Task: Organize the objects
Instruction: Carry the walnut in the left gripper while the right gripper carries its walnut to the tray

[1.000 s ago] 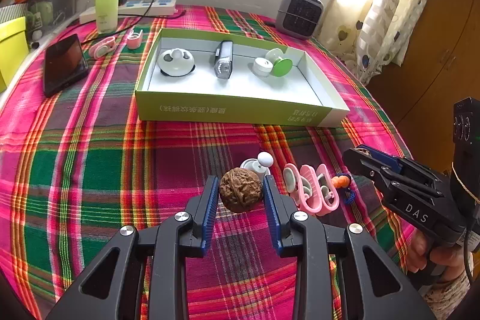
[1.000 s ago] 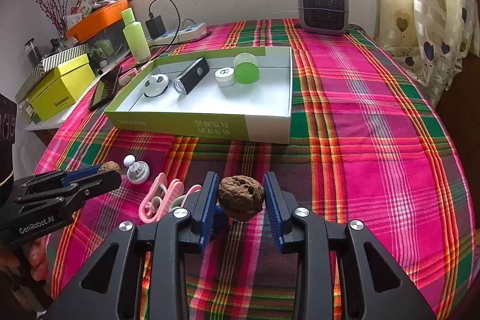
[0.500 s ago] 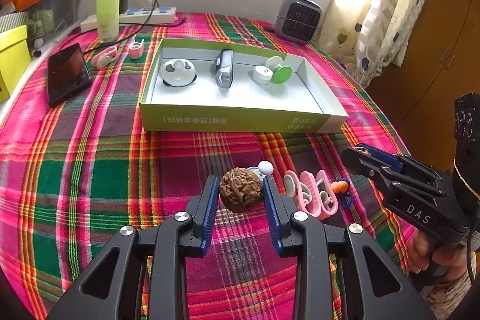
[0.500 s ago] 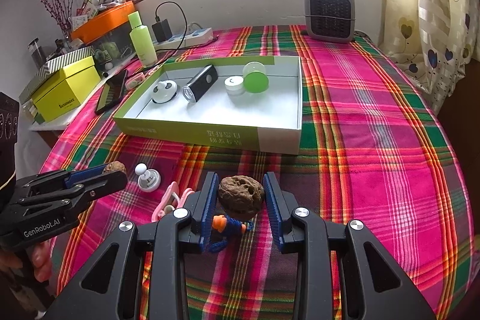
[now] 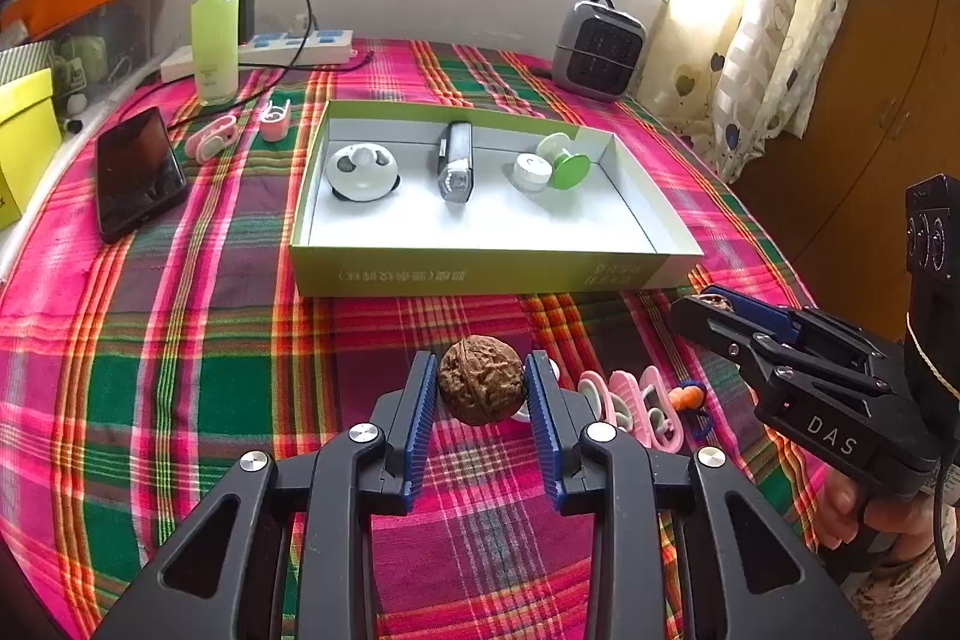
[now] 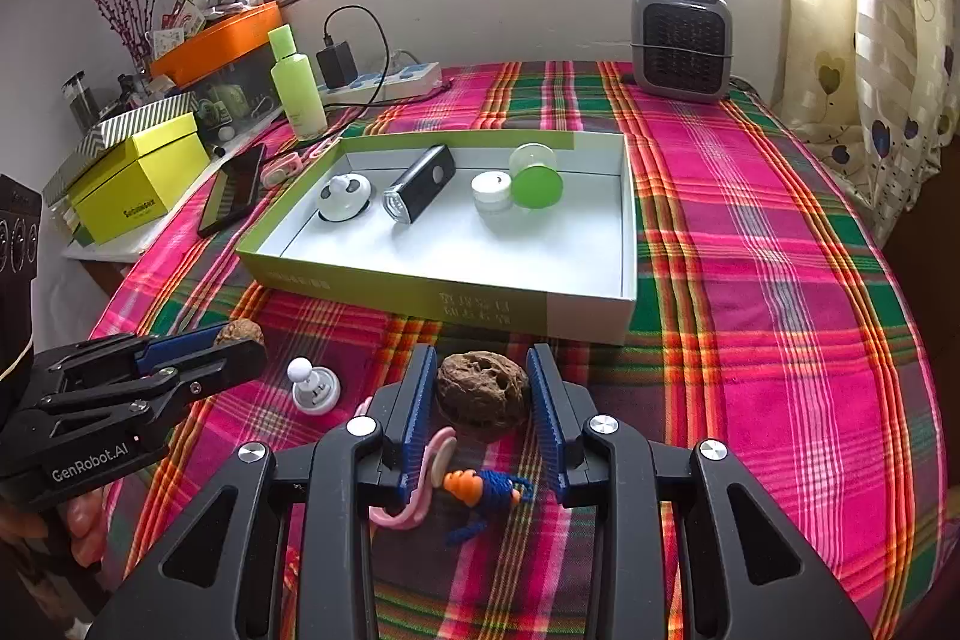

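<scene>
- The left hand-held gripper (image 5: 480, 388) pinches a walnut (image 5: 481, 387) between its blue pads, lifted above the plaid desk (image 5: 180, 340) near its front edge.
- The right hand-held gripper (image 6: 483, 391) pinches a second walnut (image 6: 483, 394) (rougher, pitted), also above the front edge.
- A green box (image 6: 420, 289) lies open mid-desk, holding a white round gadget (image 6: 343, 197), a black torch (image 6: 420, 184), a small white jar (image 6: 492, 191) and a green lid (image 6: 536, 184).
- On the cloth under the grippers lie pink clips (image 5: 645, 409), a white knob (image 6: 315, 388) and a blue-and-orange yarn toy (image 6: 486, 487).
- A phone (image 5: 138, 172) sits by the left edge.
</scene>
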{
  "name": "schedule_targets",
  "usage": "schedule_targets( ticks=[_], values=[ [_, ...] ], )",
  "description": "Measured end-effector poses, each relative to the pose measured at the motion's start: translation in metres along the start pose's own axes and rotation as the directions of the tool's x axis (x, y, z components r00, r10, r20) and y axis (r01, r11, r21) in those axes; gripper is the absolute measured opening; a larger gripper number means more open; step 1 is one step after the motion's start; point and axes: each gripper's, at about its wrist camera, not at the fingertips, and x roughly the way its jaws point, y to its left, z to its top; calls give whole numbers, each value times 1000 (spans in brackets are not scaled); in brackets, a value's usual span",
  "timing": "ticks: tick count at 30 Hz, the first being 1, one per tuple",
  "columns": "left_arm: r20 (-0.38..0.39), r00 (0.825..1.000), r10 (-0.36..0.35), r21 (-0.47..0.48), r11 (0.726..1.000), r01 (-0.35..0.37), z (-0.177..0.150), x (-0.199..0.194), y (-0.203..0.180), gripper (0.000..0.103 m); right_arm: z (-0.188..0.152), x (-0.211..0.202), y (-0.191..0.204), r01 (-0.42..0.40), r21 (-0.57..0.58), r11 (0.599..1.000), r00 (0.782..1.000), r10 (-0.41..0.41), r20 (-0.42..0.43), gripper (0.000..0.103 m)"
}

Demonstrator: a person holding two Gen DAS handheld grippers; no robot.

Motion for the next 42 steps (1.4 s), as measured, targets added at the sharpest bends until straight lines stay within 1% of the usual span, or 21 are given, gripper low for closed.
schedule_targets(
  ticks=[20, 35, 42],
  values=[
    [23, 999, 32, -1, 999, -32, 28, 11, 17, 28, 30, 21, 14, -30, -17, 999, 999, 30, 13, 33],
    [41, 997, 63, -15, 998, -63, 50, 22, 33, 28, 47, 44, 19, -42, -17, 999, 999, 42, -3, 33],
    [38, 997, 71, -20, 997, -70, 58, 30, 39, 28, 54, 53, 23, -46, -23, 999, 999, 46, -8, 33]
  ],
)
